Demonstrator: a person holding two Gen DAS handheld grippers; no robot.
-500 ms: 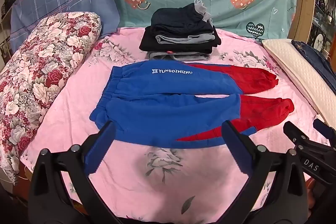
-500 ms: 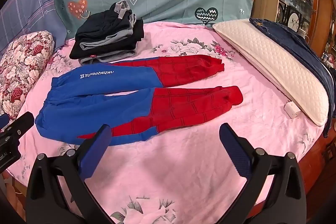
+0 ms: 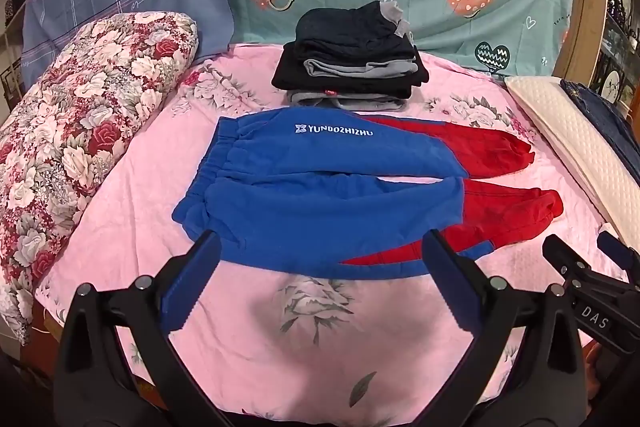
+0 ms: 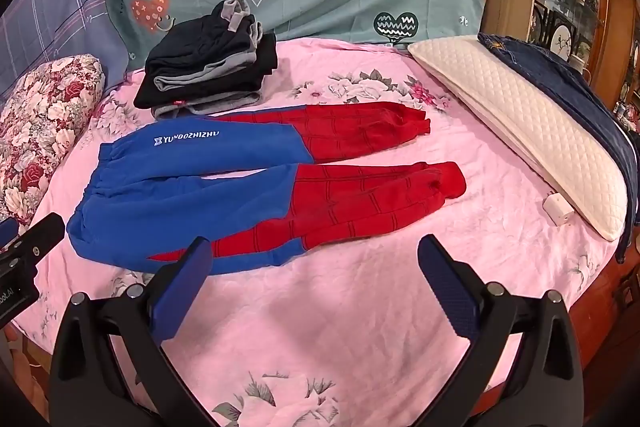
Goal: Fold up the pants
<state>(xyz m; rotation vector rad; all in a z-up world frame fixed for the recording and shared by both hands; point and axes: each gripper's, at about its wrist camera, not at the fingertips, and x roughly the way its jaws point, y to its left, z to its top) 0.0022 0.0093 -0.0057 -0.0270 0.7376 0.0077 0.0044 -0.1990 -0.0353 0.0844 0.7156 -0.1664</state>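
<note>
Blue and red pants [image 3: 328,195] lie flat on the pink floral bed sheet [image 3: 320,339], waistband to the left, red legs to the right; they also show in the right wrist view [image 4: 240,187]. My left gripper [image 3: 320,251] is open and empty, hovering just in front of the near blue leg. My right gripper [image 4: 316,247] is open and empty, hovering above the sheet just in front of the near red leg. The right gripper also shows at the lower right of the left wrist view [image 3: 584,267].
A stack of folded dark clothes [image 3: 352,63] sits behind the pants. A floral pillow [image 3: 72,139] lies at the left. A cream pillow [image 4: 520,123] and dark jeans [image 4: 568,83] lie at the right. A small white box [image 4: 558,211] rests beside the cream pillow.
Both grippers have edged slightly forward toward the pants. The pants have not moved.
</note>
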